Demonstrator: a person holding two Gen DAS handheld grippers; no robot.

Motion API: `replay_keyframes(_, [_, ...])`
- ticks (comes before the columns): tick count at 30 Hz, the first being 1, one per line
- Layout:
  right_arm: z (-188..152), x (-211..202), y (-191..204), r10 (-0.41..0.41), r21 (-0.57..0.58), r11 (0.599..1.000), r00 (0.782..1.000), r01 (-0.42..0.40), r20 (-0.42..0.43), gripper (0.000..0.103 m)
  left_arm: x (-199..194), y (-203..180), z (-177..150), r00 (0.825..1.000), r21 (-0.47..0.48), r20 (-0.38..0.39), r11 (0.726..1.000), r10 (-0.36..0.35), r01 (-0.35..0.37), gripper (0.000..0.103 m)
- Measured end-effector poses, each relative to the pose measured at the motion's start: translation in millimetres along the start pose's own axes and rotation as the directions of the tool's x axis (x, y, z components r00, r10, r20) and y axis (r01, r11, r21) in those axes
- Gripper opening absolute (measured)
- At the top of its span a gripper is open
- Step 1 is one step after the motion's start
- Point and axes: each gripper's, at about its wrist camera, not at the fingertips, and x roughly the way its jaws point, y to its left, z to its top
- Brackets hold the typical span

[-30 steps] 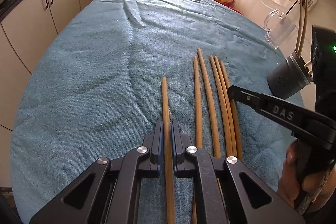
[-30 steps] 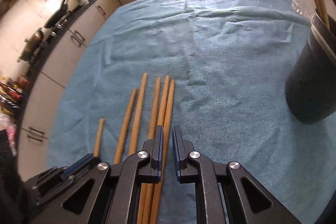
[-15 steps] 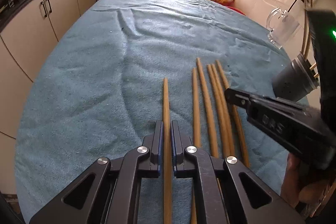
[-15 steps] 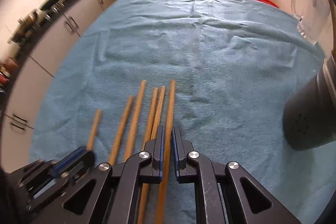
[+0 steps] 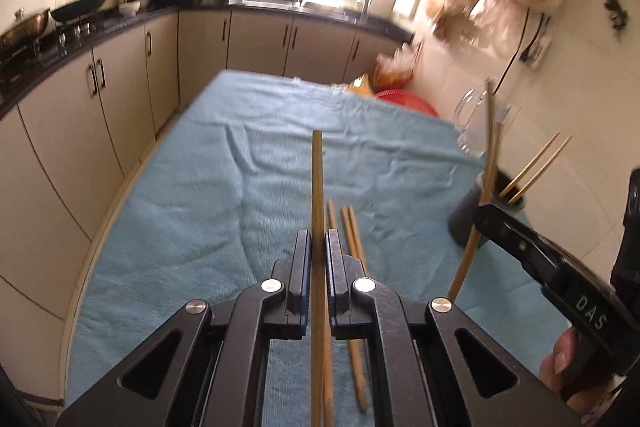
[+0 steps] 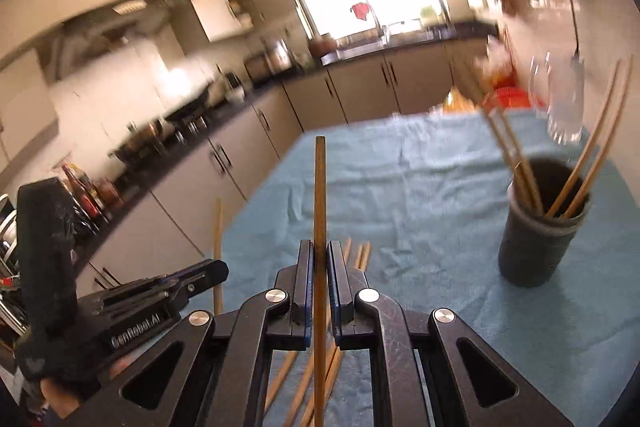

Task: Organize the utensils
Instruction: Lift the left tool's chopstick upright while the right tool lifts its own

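Two handheld grippers are raised above a table draped in a blue towel (image 5: 248,187), each pinching one wooden chopstick.

The left gripper (image 5: 318,247) has its fingers closed on a chopstick (image 5: 317,187) that runs straight along them, its long axis pointing away toward the table's far edge, its tip in the air above the cloth.

The right gripper (image 6: 319,259) is likewise clamped on a single chopstick (image 6: 319,195), which points forward and up in line with the fingers. In the left wrist view that stick leans steeply upward in front of the holder.

Three loose chopsticks (image 5: 352,239) lie on the towel under the left gripper near the table's near edge, roughly parallel, with their long axes running toward the far edge.

A dark round holder (image 6: 536,239) stands upright toward the table's right edge and has four chopsticks leaning in it, tips up. A clear glass mug (image 6: 564,103) sits beyond it, nearer the far right corner.

The room is a kitchen: cream cabinets (image 5: 120,99) under a dark counter along the left and far walls, pans on a hob, a bright window, and bags hanging on the right wall.
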Motion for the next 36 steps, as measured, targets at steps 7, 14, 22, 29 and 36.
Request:
replay_keyframes(7, [-3.3, -39.0, 10.1, 0.007, -0.024, 1.000, 0.995, -0.004, 0.101, 0.007, -33.4, -7.1, 4.4, 0.998, 0.001, 0.068, 1.000, -0.017, 0.017, 0.006])
replay_keyframes(14, [-2.0, -46.4, 6.7, 0.004, -0.015, 1.000, 0.993, -0.002, 0.115, 0.007, -44.6, -7.2, 2.4, 0.996, -0.009, 0.087, 1.000, -0.006, 0.007, 0.006])
replay_keyframes(22, [-1.2, -49.9, 3.5, -0.002, -0.006, 1.000, 0.993, 0.003, 0.121, 0.007, -46.2, -7.5, 3.2, 0.996, -0.017, 0.093, 1.000, -0.003, 0.005, 0.006])
replay_keyframes(29, [-1.2, -54.1, -1.3, -0.005, 0.011, 1.000, 0.992, 0.003, 0.130, 0.007, -50.8, -7.2, 4.8, 0.994, -0.017, 0.106, 1.000, -0.009, 0.010, 0.006])
replay_keyframes(36, [2.0, -64.6, -9.6, -0.013, 0.031, 0.999, 0.988, 0.008, 0.153, 0.007, -55.6, -17.0, 10.7, 0.993, -0.001, 0.117, 0.999, -0.035, 0.035, 0.006])
